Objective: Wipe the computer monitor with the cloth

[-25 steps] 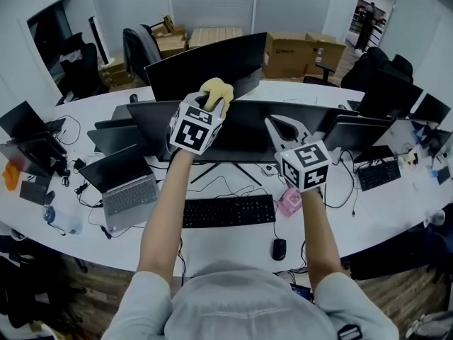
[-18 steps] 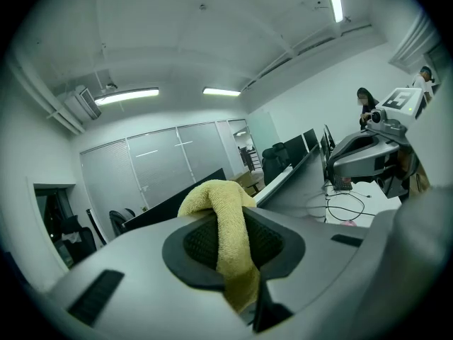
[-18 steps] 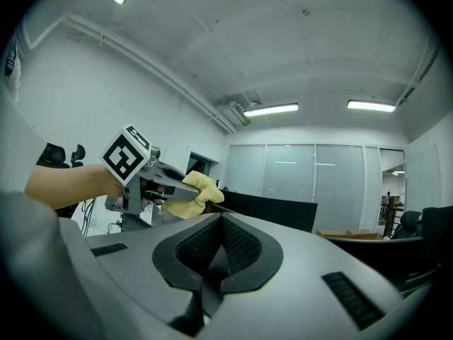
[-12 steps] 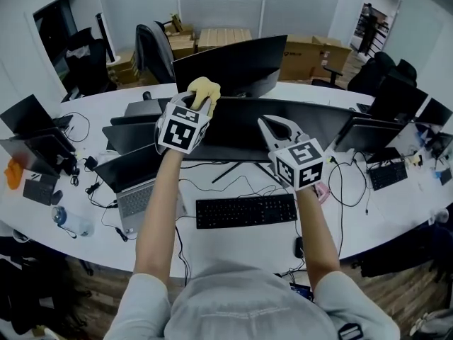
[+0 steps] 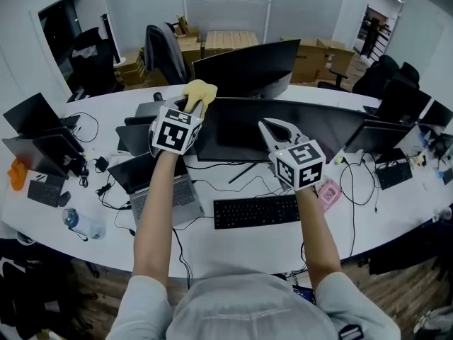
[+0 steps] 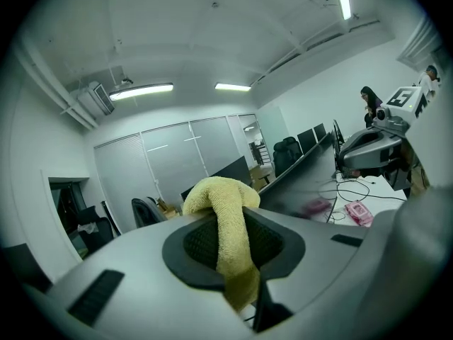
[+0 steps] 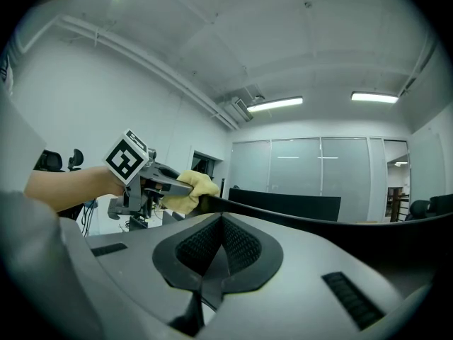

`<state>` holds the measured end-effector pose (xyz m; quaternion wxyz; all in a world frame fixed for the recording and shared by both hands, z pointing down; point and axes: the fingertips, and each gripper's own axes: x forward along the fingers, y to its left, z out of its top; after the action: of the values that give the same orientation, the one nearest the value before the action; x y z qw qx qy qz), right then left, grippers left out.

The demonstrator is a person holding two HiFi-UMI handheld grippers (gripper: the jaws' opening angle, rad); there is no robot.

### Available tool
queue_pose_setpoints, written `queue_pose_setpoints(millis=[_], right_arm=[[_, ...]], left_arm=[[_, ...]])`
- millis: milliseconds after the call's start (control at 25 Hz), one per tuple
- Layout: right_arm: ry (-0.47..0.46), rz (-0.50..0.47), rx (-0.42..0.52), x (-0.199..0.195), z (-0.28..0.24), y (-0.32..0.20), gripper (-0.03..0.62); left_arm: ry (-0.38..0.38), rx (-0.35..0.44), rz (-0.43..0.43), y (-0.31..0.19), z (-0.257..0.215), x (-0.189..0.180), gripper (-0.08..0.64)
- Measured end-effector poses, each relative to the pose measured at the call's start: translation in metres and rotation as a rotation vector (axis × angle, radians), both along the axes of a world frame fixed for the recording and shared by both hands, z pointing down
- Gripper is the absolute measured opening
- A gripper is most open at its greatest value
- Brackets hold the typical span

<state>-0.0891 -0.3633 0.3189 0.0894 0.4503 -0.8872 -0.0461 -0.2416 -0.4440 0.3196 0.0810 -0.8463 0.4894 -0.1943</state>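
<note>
A wide black monitor (image 5: pixel 304 129) stands on the white desk (image 5: pixel 233 250). A yellow cloth (image 5: pixel 199 91) rests at the monitor's top left corner, with my left gripper (image 5: pixel 192 102) shut on it. In the left gripper view the cloth (image 6: pixel 221 198) bulges out over the closed jaws of the left gripper (image 6: pixel 233 243) and hangs down between them. My right gripper (image 5: pixel 273 127) is shut and holds nothing, hovering in front of the screen's middle. In the right gripper view, the right gripper (image 7: pixel 221 243) points along the monitor's top edge (image 7: pixel 333 227) toward the cloth (image 7: pixel 190 190).
A black keyboard (image 5: pixel 258 211) and a pink object (image 5: pixel 328 193) lie in front of the monitor. An open laptop (image 5: pixel 159 186) sits to its left, with a water bottle (image 5: pixel 78 223) near the desk edge. A second monitor (image 5: pixel 244 69) stands behind. Cables cross the desk.
My left gripper has carried the cloth leftward along the monitor's top edge to its left corner. The right gripper has stayed in front of the screen. The head view has shifted.
</note>
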Motion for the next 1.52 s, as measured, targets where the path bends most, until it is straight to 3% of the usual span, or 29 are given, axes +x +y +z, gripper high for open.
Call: queue_pose_setpoints(millis=[320,680,1240,1520], right_arm=[[0.009,-0.005,-0.006,-0.038,0.005,-0.002,0.023],[0.034,-0.008,-0.008,-0.059,0.011,-0.007,0.023],[0.049,0.0,-0.027,-0.062,0.024,-0.015,0.023],[0.046,-0.008,-0.052,-0.062,0.037,-0.013,0.023]], left_arm=[[0.003,0.0,-0.045,-0.002,0.006,-0.054,0.078],[-0.077,-0.008,-0.151,-0.011,0.032,-0.103,0.078],[-0.099,0.041,-0.008,-0.015,0.039,-0.062,0.078],[-0.129,-0.01,0.021,-0.013,0.064,-0.058,0.077]])
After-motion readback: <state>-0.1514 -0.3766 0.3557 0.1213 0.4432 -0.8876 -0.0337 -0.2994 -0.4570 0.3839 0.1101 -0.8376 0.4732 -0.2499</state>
